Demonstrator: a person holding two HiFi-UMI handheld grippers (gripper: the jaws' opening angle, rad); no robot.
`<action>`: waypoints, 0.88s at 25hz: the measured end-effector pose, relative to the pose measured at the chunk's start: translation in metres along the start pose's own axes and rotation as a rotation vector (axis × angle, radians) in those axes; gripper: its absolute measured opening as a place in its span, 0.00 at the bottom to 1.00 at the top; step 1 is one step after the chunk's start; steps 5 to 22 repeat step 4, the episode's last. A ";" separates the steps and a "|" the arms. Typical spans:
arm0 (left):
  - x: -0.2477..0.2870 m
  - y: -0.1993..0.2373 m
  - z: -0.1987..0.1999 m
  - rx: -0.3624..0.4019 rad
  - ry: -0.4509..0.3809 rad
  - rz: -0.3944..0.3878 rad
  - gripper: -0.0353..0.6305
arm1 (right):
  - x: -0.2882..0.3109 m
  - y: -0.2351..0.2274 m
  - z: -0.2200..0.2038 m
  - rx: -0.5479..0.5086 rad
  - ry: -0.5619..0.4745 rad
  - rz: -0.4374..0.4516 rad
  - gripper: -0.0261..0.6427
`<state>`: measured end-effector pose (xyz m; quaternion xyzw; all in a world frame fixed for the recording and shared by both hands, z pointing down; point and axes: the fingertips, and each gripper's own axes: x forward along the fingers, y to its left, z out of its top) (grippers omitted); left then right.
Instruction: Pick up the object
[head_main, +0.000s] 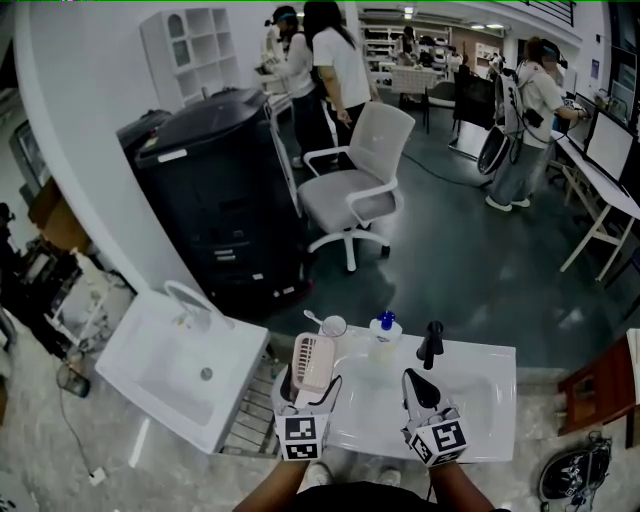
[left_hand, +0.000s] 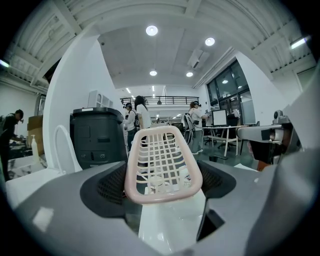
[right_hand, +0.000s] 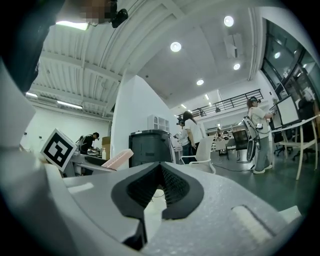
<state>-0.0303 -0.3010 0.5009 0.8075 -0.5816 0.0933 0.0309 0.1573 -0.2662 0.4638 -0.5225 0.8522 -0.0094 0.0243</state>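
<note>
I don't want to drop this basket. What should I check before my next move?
1. Left gripper shut on the pink basket: ok.
2. Basket centred between the jaws: ok.
3. Right gripper free, jaws together with nothing between them: ok.
4. Basket apart from the black faucet: ok.
5. Basket apart from the cup: cannot tell.
6. Basket lifted clear of the white basin: cannot tell.

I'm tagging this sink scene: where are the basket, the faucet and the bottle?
basket (head_main: 313, 362): head view, middle of its slatted body.
faucet (head_main: 432, 343): head view, black upright stem.
bottle (head_main: 384, 338): head view, pale body under the blue cap.
</note>
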 end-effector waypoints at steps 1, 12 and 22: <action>0.000 0.001 -0.001 -0.001 0.002 0.001 0.75 | 0.001 0.000 0.000 0.000 -0.001 0.001 0.04; 0.002 0.004 -0.003 -0.004 0.006 -0.001 0.75 | 0.004 0.002 0.002 0.005 -0.008 0.008 0.04; 0.002 0.004 -0.003 -0.004 0.006 -0.001 0.75 | 0.004 0.002 0.002 0.005 -0.008 0.008 0.04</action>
